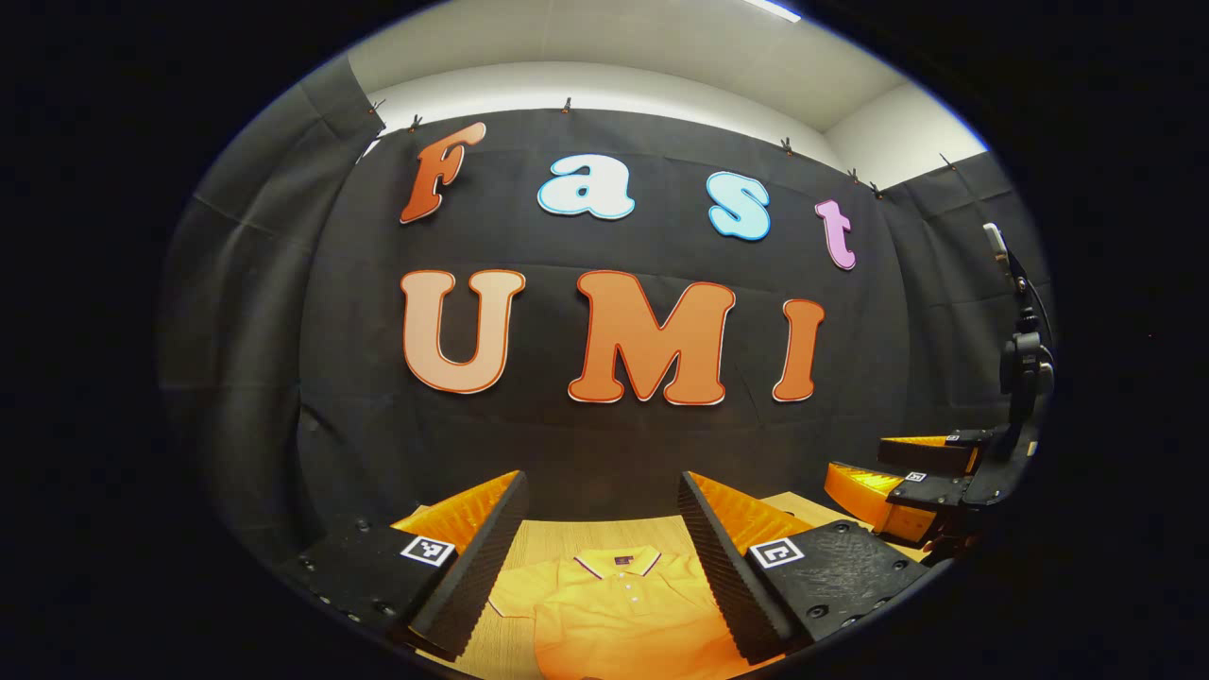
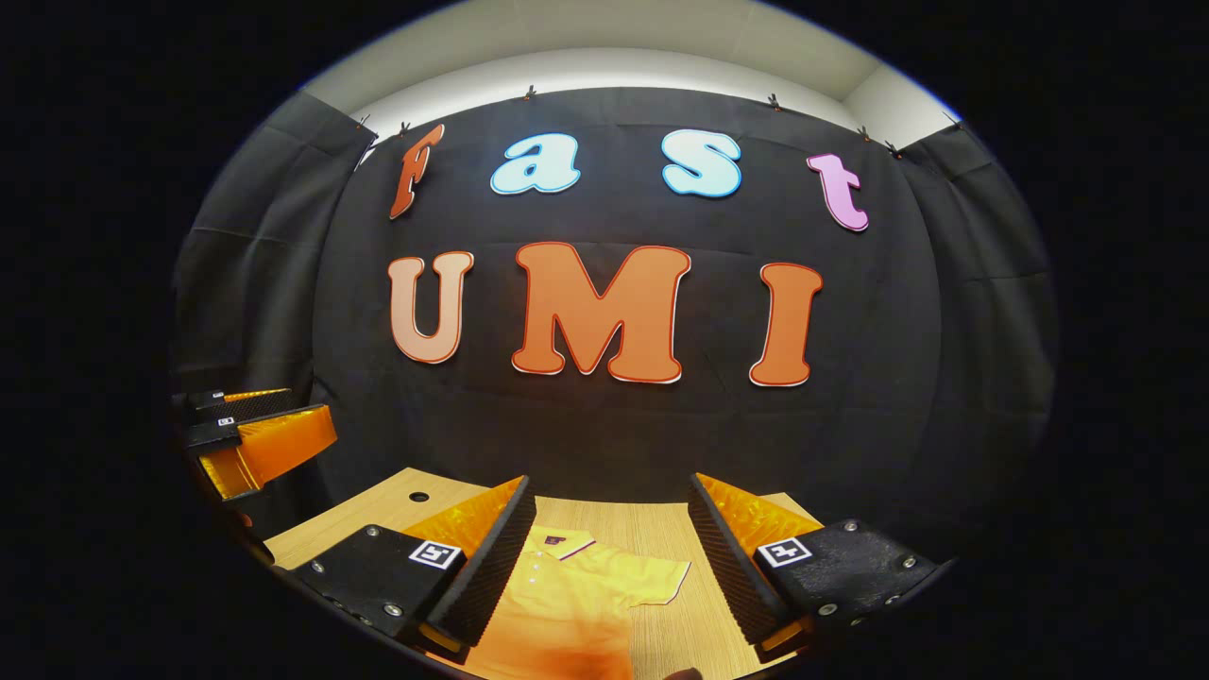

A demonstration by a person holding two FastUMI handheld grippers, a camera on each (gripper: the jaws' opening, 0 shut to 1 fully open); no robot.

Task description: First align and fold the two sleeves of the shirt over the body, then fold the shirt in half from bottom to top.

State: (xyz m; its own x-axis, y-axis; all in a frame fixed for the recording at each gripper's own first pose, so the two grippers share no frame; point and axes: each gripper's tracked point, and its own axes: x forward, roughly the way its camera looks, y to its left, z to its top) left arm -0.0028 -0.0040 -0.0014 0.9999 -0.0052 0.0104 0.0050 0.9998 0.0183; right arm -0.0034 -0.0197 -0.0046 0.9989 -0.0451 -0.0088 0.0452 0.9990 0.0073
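Note:
A yellow-orange polo shirt [image 1: 619, 604] lies flat on the wooden table [image 1: 548, 540], collar toward the back wall. My left gripper [image 1: 604, 557] hangs open above its collar and chest, holding nothing. In the right gripper view the same polo shirt [image 2: 576, 604] shows its collar and one short sleeve [image 2: 661, 578] spread to the right. My right gripper [image 2: 609, 562] is open above that side, fingers apart and empty. The right gripper [image 1: 921, 477] also appears at the right edge of the left gripper view, and the left gripper [image 2: 250, 430] at the left edge of the right gripper view.
The wooden table [image 2: 661, 524] ends at the black cloth wall behind it. A small round hole [image 2: 418, 496] sits in the tabletop at the back left. A dark stand with a mounted device [image 1: 1025, 364] rises at the far right.

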